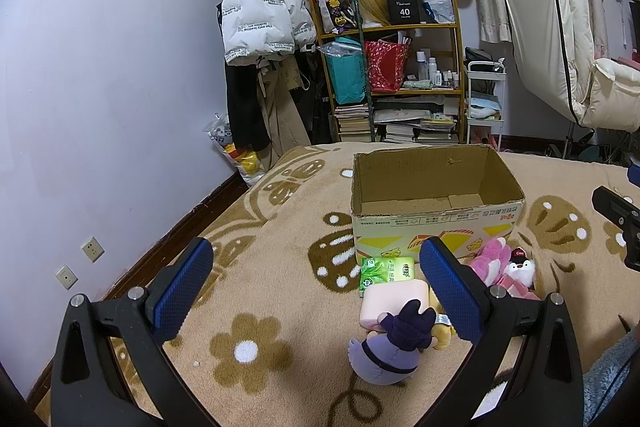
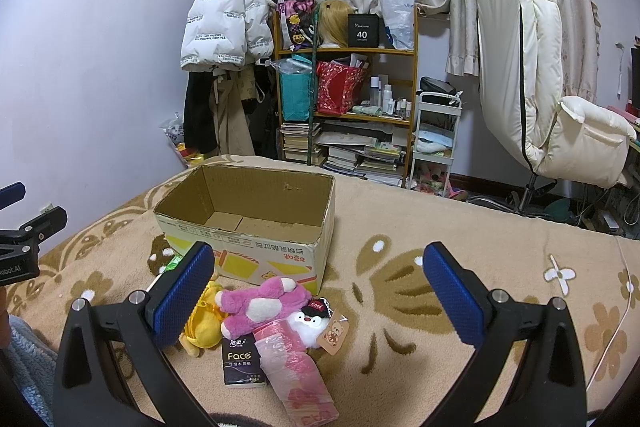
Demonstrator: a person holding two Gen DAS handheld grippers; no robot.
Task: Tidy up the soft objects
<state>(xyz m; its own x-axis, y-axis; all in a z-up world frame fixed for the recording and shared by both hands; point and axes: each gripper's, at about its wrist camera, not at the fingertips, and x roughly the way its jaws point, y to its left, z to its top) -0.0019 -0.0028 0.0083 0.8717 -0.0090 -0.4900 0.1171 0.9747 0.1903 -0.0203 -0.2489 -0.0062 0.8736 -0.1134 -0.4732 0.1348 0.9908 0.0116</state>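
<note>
An empty cardboard box [image 1: 434, 223] [image 2: 256, 255] stands open on the patterned blanket [image 1: 280, 259]. Before it lie a green tissue pack [image 1: 386, 271], a pink sponge [image 1: 394, 301], a purple doll [image 1: 390, 347], a yellow plush [image 2: 204, 319], a pink plush [image 2: 262, 307], a white penguin plush [image 2: 310, 323], a black Face tissue pack [image 2: 242, 363] and a pink plastic pack [image 2: 298, 371]. My left gripper [image 1: 316, 291] hovers open above the purple doll and sponge. My right gripper [image 2: 320, 293] is open over the pink plush and penguin. Neither holds anything.
Beyond the bed edge stand a wooden shelf [image 2: 352, 107] with bags, bottles and stacked books, a coat rack with a white puffer jacket [image 1: 260, 7], a white cart [image 2: 436, 143] and a cream chair [image 2: 540, 87]. A white cable [image 2: 624, 291] crosses the blanket at right.
</note>
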